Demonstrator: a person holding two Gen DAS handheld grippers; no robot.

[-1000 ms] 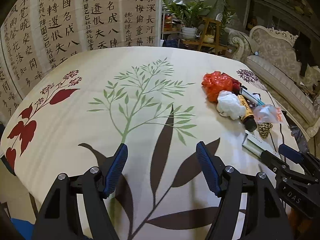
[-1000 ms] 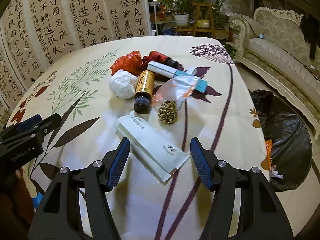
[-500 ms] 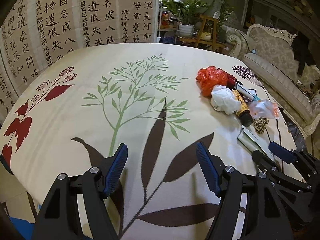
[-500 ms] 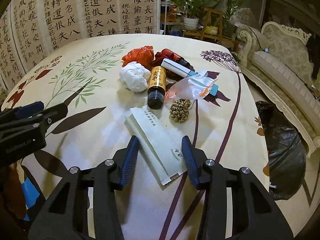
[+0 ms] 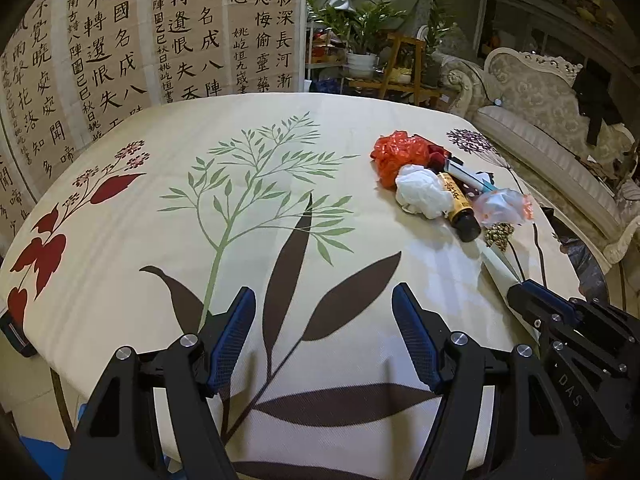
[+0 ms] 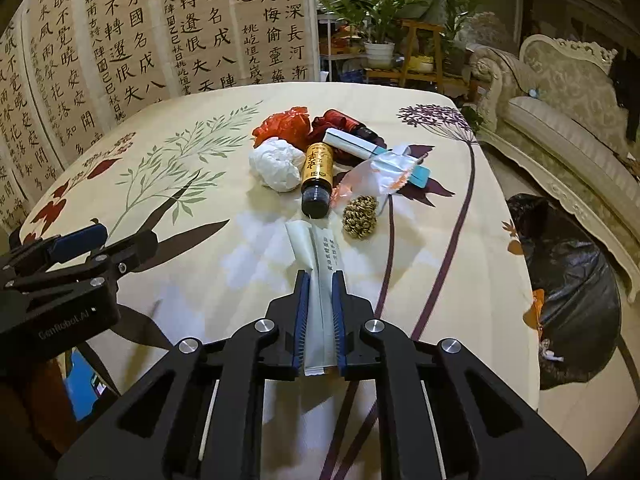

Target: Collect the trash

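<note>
Right wrist view: right claw [image 6: 320, 292] closing on the white packet [image 6: 318, 264]; left claw [image 5: 322, 336] wide above bare tablecloth [image 5: 160, 208].

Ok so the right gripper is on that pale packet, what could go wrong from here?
1. The right gripper is closing on the near end of the pale packet; the long free end could droop and brush the gold scrubber ball or the brown bottle on lifting.
2. The packet looks thin and already creased, so it may slip or fold out of the pads.
3. The black trash bag sits on the floor past the table edge; a loose grip could drop the packet short.
</note>
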